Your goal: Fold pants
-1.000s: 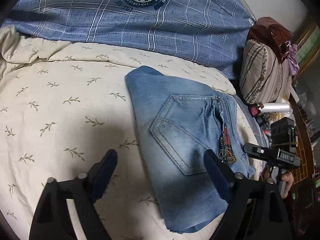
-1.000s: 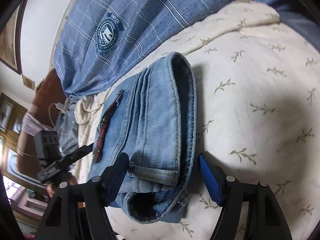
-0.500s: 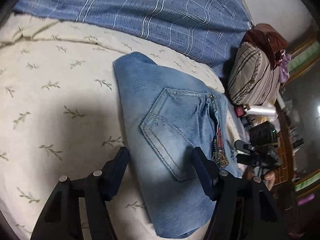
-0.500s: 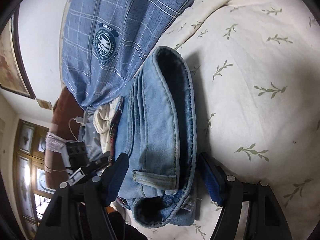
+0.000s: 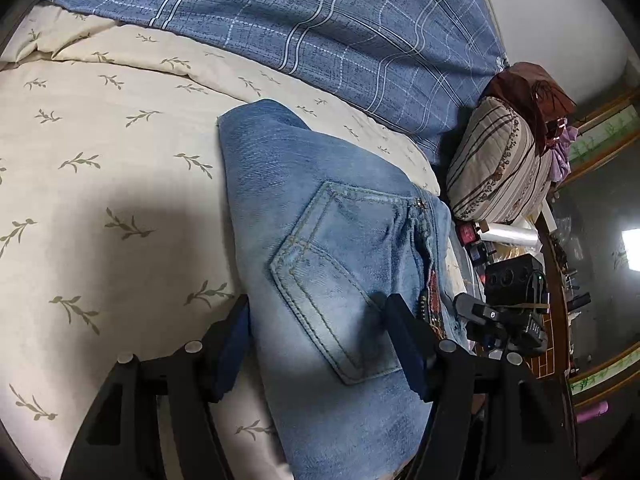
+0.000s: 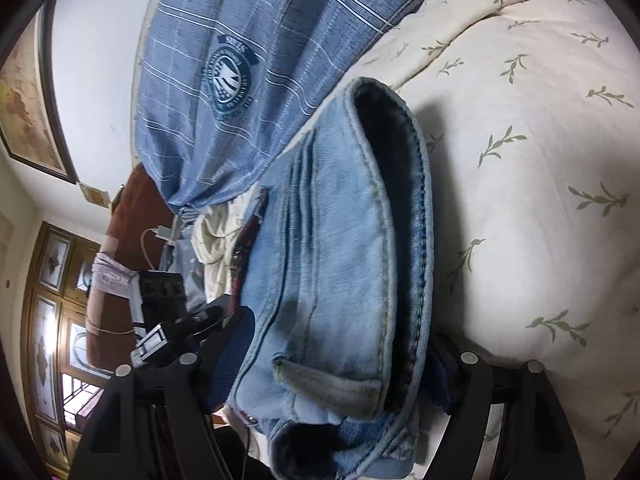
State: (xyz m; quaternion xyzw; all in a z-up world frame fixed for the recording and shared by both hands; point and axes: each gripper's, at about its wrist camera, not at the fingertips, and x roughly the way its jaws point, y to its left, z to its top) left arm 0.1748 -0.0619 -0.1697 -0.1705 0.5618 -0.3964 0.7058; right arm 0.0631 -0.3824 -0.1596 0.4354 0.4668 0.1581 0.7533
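Light blue folded pants lie on a cream leaf-print quilt, back pocket up. My left gripper hovers low over their near end. One finger stands by the left folded edge, the other over the pocket, and the denim under them is flat, not pinched. My right gripper straddles the waistband end of the pants, jaws opening. The stacked denim fills the gap and hides most of its right finger. Each gripper shows in the other's view: the right gripper and the left gripper.
A blue plaid cover with a round emblem lies across the far side of the bed. A striped pillow and small clutter sit past the pants' right edge. Wooden cabinet doors and a framed picture line the wall.
My left gripper's jaws have narrowed and it has sunk closer to the pants. The right gripper has rolled a little, and the waistband now covers its right finger.
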